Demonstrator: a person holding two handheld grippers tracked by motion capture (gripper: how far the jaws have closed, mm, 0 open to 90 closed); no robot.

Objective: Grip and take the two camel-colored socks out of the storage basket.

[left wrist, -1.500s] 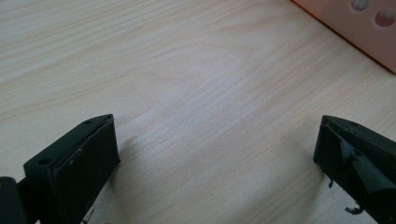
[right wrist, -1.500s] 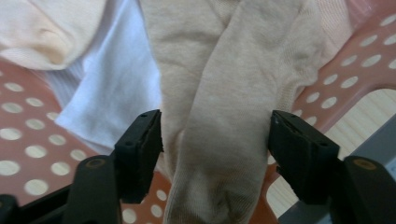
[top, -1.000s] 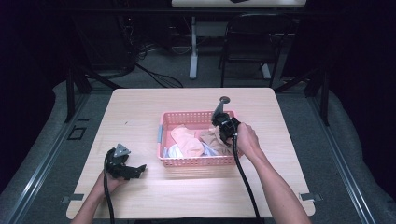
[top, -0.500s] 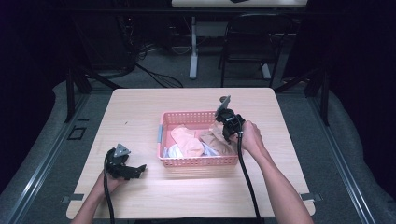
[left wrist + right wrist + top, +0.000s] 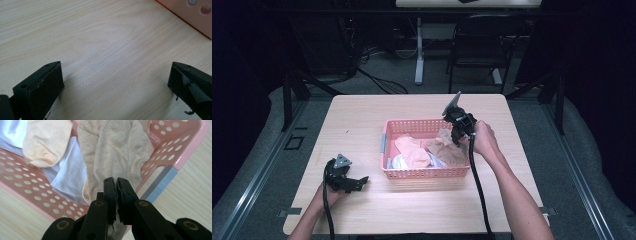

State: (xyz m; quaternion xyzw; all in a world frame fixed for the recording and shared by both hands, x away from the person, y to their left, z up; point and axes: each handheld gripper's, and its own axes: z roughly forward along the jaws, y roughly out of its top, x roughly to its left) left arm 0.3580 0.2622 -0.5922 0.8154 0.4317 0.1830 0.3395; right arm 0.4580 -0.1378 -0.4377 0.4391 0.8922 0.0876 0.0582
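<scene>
Wooden table [image 5: 362, 130], beige sock [image 5: 115, 152] pinched in right tool [image 5: 116, 185]

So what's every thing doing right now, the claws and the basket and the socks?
Right claw: shut on the beige sock, over the basket.
Beige sock: pinched at one end, the rest draped in the basket.
Left claw: open, holding nothing, low over the table.
Pink basket: upright, holding socks.
Peach sock: lying in the basket.

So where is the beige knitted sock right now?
In the right gripper view, the beige knitted sock is pinched in the right gripper, hanging over the pink perforated plastic basket beside a peach sock.
</scene>
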